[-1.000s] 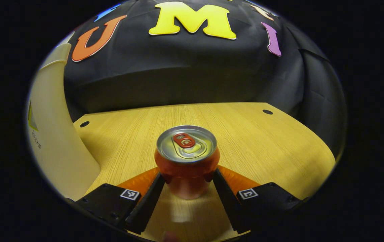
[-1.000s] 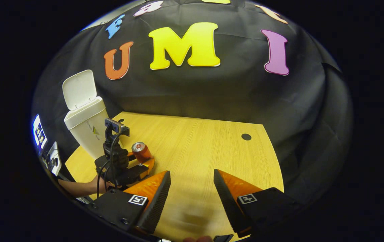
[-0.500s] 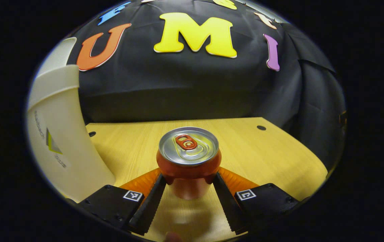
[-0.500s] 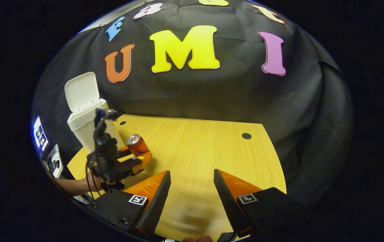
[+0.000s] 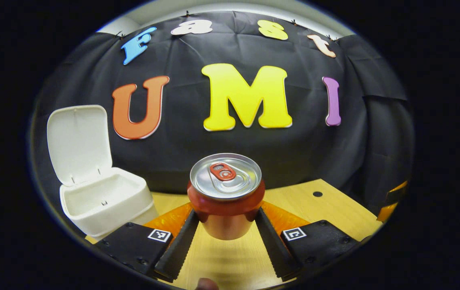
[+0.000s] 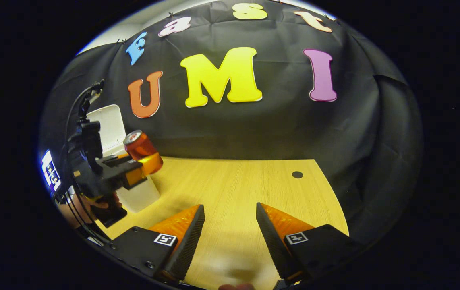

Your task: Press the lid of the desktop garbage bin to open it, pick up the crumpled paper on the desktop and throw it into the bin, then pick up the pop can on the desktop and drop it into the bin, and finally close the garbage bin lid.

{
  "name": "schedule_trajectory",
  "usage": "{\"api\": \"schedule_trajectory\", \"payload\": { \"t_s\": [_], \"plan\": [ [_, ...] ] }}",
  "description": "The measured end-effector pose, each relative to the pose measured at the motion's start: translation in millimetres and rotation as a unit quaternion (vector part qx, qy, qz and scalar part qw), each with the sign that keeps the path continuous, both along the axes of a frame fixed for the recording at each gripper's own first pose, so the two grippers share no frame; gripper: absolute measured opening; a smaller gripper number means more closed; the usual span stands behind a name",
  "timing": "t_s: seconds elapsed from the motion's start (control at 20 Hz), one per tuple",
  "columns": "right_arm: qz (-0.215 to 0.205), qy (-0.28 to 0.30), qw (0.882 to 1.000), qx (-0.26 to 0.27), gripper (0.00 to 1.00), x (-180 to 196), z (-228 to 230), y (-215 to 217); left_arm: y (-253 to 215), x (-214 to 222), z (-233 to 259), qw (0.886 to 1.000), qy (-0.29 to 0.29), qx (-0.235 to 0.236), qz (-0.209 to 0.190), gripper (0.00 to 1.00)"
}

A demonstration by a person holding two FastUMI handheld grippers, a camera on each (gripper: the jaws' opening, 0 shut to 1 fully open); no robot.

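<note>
The pop can (image 5: pixel 225 195) carries no writing that can be made out; its body is plain orange-red under a silver top with an orange pull tab. The bin's (image 5: pixel 105 201) front cannot be read from either view. Small square black-and-white markers sit on the housings of both grippers.

In the left gripper view, the left gripper (image 5: pixel 226 237) is closed partway around the pop can, one finger pressing on each side of its lower body. The can stands upright in the grip and is lifted clear of the wooden surface (image 5: pixel 334 209). The white bin stands to the left of the can, its lid (image 5: pixel 79 143) swung up and back so the mouth is open. In the right gripper view, the same gripper (image 6: pixel 139 167) holds the can (image 6: pixel 141 149) tilted in the air, right in front of the bin (image 6: pixel 139 197) and about level with its rim, with a hand (image 6: pixel 81 205) on the handle below.

The right gripper (image 6: pixel 230 237) has its fingers spread well apart with nothing between them, hovering over the bare wooden surface (image 6: pixel 234 185), well apart from the bin and can.
</note>
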State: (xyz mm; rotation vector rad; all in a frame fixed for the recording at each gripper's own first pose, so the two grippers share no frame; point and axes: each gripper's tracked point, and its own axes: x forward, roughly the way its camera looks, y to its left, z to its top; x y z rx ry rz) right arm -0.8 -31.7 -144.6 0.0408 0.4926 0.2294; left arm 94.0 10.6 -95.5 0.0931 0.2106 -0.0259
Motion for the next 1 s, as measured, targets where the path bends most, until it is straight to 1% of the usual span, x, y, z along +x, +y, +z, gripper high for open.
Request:
{"api": "schedule_trajectory", "payload": {
  "t_s": [0.05,0.1,0.15,0.2,0.4,0.45,0.55,0.65,0.7,0.75,0.8,0.85,1.0],
  "plan": [
    [-0.002,-0.005,1.0,0.006,0.82,-2.5,4.1,-1.5,10.1,4.9,16.7,1.0,-0.012,0.003,0.009,0.85],
    [-0.002,-0.009,1.0,0.009,0.81,-0.6,7.1,-0.7,21.8,8.8,31.0,1.0,-0.022,0.007,0.021,0.85],
    [-0.003,-0.013,1.0,0.011,0.82,0.9,9.7,-0.3,37.8,11.9,43.8,0.999,-0.032,0.014,0.04,0.85],
    [-0.002,-0.015,1.0,0.013,0.82,2.7,11.4,1.4,55.8,14.5,53.2,0.997,-0.037,0.021,0.064,0.85],
    [-0.002,-0.012,1.0,0.025,0.82,10.9,11.0,10.6,121.5,15.5,75.6,0.99,-0.046,0.025,0.131,0.85],
    [-0.001,-0.011,1.0,0.028,0.81,12.1,11.4,13.2,138.2,13.9,74.9,0.988,-0.045,0.028,0.147,0.85],
    [0.005,-0.011,1.0,0.027,0.82,15.4,11.3,20.5,173.2,9.6,74.2,0.981,-0.042,0.045,0.183,0.85],
    [0.017,-0.014,1.0,0.015,0.81,17.0,10.9,28.0,197.6,5.6,63.8,0.976,-0.031,0.052,0.209,0.85],
    [0.024,-0.015,1.0,0.008,0.82,17.4,10.1,31.7,207.1,4.5,57.6,0.974,-0.024,0.052,0.22,0.85],
    [0.029,-0.015,0.999,0.004,0.8,17.6,9.4,34.4,216.4,3.3,51.0,0.971,-0.018,0.051,0.234,0.85],
    [0.032,-0.015,0.999,0.002,0.81,17.0,9.3,36.3,223.8,2.1,44.4,0.968,-0.01,0.049,0.246,0.85],
    [0.033,-0.015,0.999,0.002,0.82,17.5,9.7,38.4,228.4,2.6,36.8,0.966,0.0,0.046,0.255,0.85],
    [0.036,-0.013,0.999,-0.002,0.81,18.1,8.7,40.2,238.2,-3.7,20.9,0.961,0.022,0.032,0.272,0.85]
  ]
}}
